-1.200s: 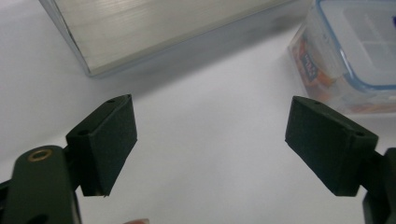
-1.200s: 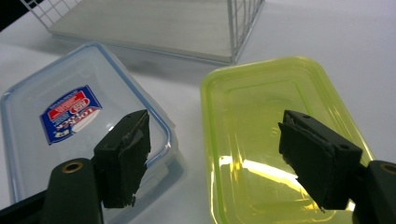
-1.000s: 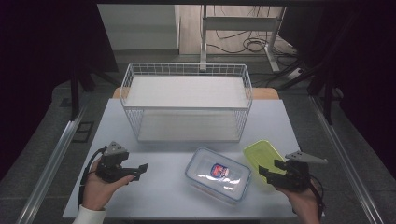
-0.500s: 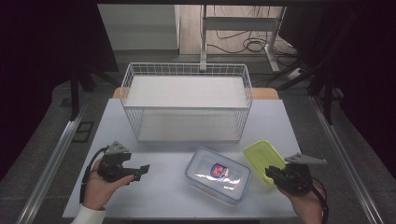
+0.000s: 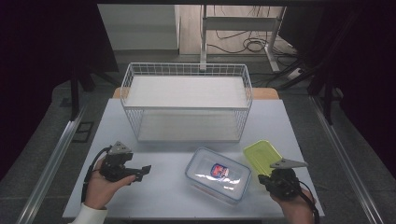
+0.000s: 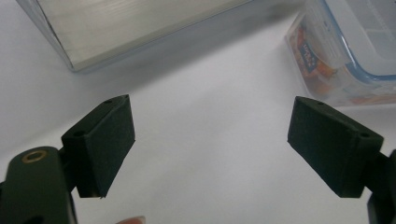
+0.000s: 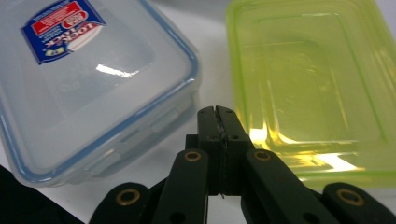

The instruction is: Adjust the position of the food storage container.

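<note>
A clear lidded container with a red and blue label lies at the front middle of the white table. A yellow-green plastic container rests just to its right. My right gripper sits near the front edge, pointing at the gap between the two. Its jaws have just closed and stand shut, pad against pad, with nothing between them. The clear container and the green one lie just beyond its tips. My left gripper rests open at the front left, its jaws wide apart over bare table.
A white wire basket stands at the back middle of the table, and its front corner lies ahead of the left gripper. Dark floor, cables and a desk frame lie beyond the table.
The right gripper's jaws went from wide open to shut on nothing. Both hands stayed where they were, and the containers did not move.
</note>
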`<state>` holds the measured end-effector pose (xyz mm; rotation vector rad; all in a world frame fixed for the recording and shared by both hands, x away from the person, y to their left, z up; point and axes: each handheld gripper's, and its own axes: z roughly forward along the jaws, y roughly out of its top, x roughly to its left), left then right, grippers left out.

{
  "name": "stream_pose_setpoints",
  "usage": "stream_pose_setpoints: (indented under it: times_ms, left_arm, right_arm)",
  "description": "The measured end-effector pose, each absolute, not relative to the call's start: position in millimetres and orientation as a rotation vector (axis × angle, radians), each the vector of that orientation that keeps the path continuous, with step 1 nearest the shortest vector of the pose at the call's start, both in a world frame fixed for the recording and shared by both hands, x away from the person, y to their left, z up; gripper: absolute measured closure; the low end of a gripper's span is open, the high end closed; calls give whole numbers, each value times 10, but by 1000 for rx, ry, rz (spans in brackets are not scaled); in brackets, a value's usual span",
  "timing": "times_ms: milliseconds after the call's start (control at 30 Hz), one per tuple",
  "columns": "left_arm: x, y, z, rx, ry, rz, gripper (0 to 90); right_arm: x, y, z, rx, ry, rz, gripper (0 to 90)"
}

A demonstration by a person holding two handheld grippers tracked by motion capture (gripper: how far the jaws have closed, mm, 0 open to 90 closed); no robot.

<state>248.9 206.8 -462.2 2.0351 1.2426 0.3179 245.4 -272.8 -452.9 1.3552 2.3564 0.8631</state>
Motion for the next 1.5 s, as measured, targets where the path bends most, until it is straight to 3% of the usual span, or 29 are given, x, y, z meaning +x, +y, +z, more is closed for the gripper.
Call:
stream_pose_setpoints:
  times_ms: [1500]
  left_arm:
    - [2540,2083,-4732,2066,1273,318,141]
  right_arm:
    - [2665,-2201,-4797,1298,2402,681,889]
